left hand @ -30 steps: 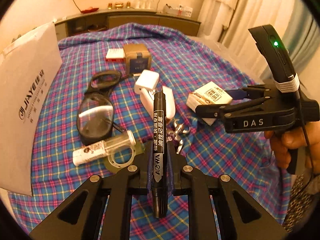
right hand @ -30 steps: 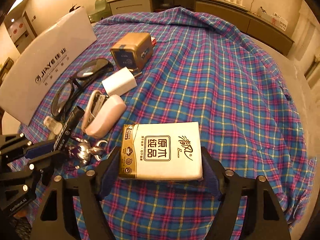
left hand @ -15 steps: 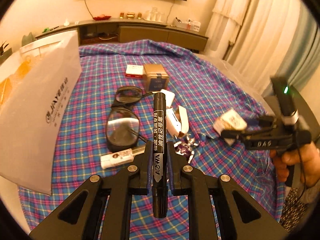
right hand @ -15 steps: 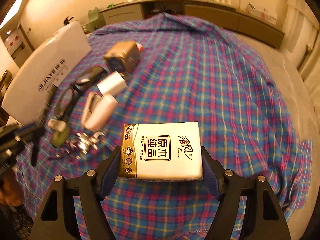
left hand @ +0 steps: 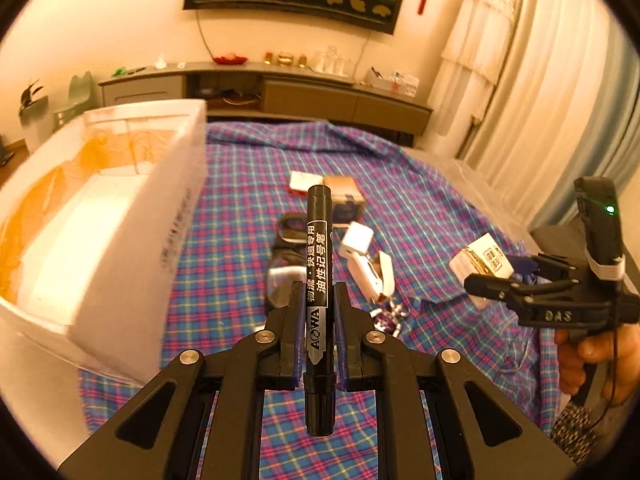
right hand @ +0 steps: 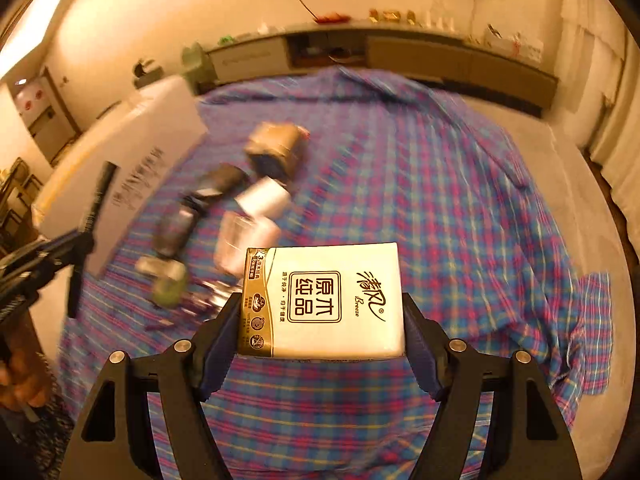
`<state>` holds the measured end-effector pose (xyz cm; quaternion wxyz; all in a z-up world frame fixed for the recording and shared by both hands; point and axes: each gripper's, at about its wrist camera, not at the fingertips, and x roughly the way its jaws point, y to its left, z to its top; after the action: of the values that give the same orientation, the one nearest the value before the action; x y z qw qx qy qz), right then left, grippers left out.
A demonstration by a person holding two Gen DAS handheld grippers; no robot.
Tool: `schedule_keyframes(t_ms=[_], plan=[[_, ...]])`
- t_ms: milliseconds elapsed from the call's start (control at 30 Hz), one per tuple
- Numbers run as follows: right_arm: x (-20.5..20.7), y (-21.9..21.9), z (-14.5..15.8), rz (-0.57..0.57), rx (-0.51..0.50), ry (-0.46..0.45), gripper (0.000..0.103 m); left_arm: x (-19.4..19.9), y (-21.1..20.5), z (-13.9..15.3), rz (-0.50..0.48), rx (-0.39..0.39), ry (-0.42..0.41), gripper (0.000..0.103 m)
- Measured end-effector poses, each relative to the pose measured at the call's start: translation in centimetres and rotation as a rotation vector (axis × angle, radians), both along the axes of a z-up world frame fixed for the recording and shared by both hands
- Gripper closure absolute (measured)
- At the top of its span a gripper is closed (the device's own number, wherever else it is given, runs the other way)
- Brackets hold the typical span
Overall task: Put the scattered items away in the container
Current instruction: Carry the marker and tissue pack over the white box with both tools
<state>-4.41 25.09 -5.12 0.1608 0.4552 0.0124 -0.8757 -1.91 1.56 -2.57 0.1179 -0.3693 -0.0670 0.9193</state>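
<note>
My left gripper (left hand: 319, 286) is shut on a black marker (left hand: 318, 232), which stands lengthwise between the pads, above the plaid cloth. A white box (left hand: 120, 216) with its top open stands just to the left, its inside partly showing. In the right wrist view my right gripper (right hand: 322, 312) is shut on a white and gold tissue pack (right hand: 340, 276), held flat above the cloth. The left wrist view shows that right gripper (left hand: 500, 276) with the tissue pack (left hand: 484, 258) at the far right. The left gripper (right hand: 80, 240) with the marker (right hand: 96, 204) hangs beside the box (right hand: 132, 152).
On the plaid cloth (left hand: 420, 208) lie dark glasses (left hand: 286, 256), a white charger cube (left hand: 357, 240), a pink stapler (left hand: 374, 276), a brown box (left hand: 344, 196), a small red and white box (left hand: 305, 182) and a metal trinket (left hand: 386, 316). A person's hand (left hand: 592, 356) grips the right tool.
Both grippers have risen with their loads still held. The left one has swung toward the white box, whose open top now shows. The items on the cloth look smaller and farther.
</note>
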Motion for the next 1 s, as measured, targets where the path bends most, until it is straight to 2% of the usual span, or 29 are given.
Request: schedule_keyframes(t_ms=[167, 567, 1000], plan=[[1.1, -3.7, 2.7, 0.054, -0.020, 0.059, 0.028, 0.9, -2.2, 1.7, 0.047, 0.023, 0.029, 0.089], [3.2, -10.1, 6.9, 0.105, -0.047, 0.152, 0.028, 3.3, -8.4, 4.4, 0.143, 0.106, 0.092, 0.090], [5.4, -15.7, 10.7, 0.173, -0.018, 0.230, 0.028, 4.1, -12.4, 5.7, 0.206, 0.169, 0.110, 0.090]])
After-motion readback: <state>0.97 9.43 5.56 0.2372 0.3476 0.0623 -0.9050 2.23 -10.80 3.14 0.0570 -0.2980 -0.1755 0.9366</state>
